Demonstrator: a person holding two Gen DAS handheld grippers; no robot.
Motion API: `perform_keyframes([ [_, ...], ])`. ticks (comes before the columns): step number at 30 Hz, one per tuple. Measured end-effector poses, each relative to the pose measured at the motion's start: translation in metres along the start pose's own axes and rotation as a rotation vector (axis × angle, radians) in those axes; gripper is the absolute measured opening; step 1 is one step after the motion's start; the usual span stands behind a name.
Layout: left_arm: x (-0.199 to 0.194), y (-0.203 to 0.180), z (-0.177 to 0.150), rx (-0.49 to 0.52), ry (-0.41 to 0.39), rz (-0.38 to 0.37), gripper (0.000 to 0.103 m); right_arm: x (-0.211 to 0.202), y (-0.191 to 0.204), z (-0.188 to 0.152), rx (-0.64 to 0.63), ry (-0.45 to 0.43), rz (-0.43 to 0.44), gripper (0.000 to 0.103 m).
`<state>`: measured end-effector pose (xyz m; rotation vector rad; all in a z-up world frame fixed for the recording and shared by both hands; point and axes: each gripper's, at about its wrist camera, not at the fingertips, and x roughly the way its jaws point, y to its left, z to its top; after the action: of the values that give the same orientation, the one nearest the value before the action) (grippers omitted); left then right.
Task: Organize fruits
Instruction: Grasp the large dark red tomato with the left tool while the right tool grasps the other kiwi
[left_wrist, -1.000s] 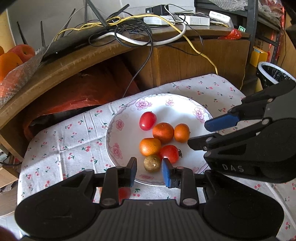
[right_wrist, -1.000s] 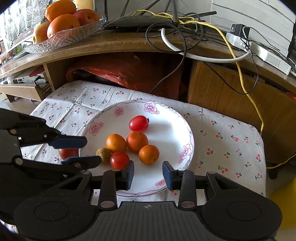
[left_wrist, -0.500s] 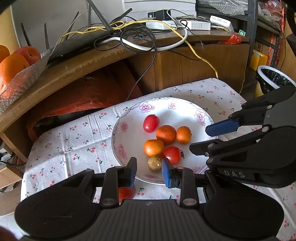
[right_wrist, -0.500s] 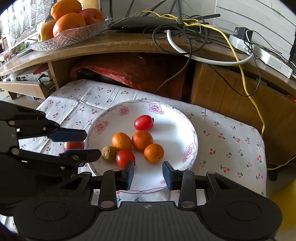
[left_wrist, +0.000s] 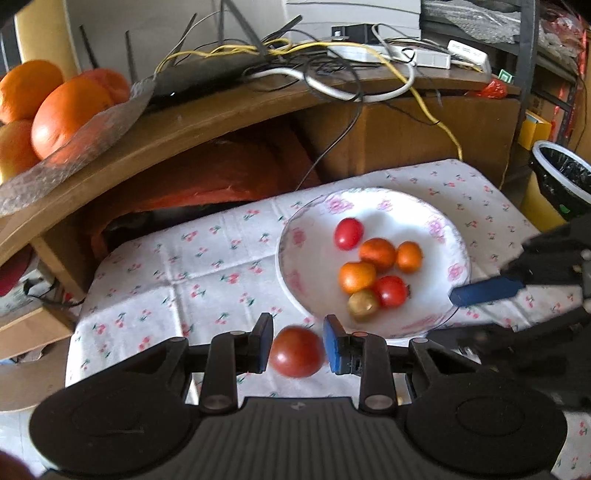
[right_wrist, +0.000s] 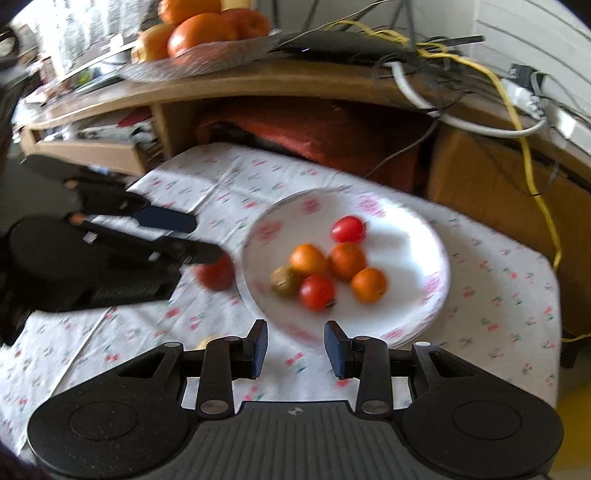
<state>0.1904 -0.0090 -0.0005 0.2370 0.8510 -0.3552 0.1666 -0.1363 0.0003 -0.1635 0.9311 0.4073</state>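
your left gripper (left_wrist: 297, 343) sits low over the flowered cloth (left_wrist: 192, 280), jaws parted, with a loose red tomato (left_wrist: 296, 351) lying between the two blue pads. a gap shows on the left side of the tomato; on the right side the pad is just beside it, and contact cannot be told from the left wrist view. so: spread, not clamped on the fruit. in the right wrist view the same tomato (right_wrist: 216, 272) lies on the cloth just outside the left rim of the plate (right_wrist: 424, 317), partly hidden under your left gripper's lower finger.

your right gripper (right_wrist: 295, 347) is spread apart and holds nothing; it hangs over bare cloth just in front of the plate's near rim.

the plate (left_wrist: 299, 266) carries six fruits: a red tomato (left_wrist: 348, 233) at the back, three small oranges (left_wrist: 376, 253) clustered in the middle, another red tomato (left_wrist: 391, 291) and a brownish-green fruit (left_wrist: 362, 305) at the front, touching each other.

on the wooden shelf (left_wrist: 192, 122) behind, a glass dish (left_wrist: 92, 129) holds large oranges; cables (left_wrist: 332, 77) lie tangled beside it. the right wrist view is motion-blurred.
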Motion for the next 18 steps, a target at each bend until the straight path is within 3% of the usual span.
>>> perform_keyframes([
  [11,0.009,0.023,-0.022,-0.030,0.044,-0.001,0.039,0.021,0.032,-0.011,-0.050,0.060,0.104,0.031],
  [18,0.016,0.023,-0.019,-0.043,0.009,-0.029,0.043,0.035,0.033,-0.011,-0.031,0.077,0.126,0.031],
])
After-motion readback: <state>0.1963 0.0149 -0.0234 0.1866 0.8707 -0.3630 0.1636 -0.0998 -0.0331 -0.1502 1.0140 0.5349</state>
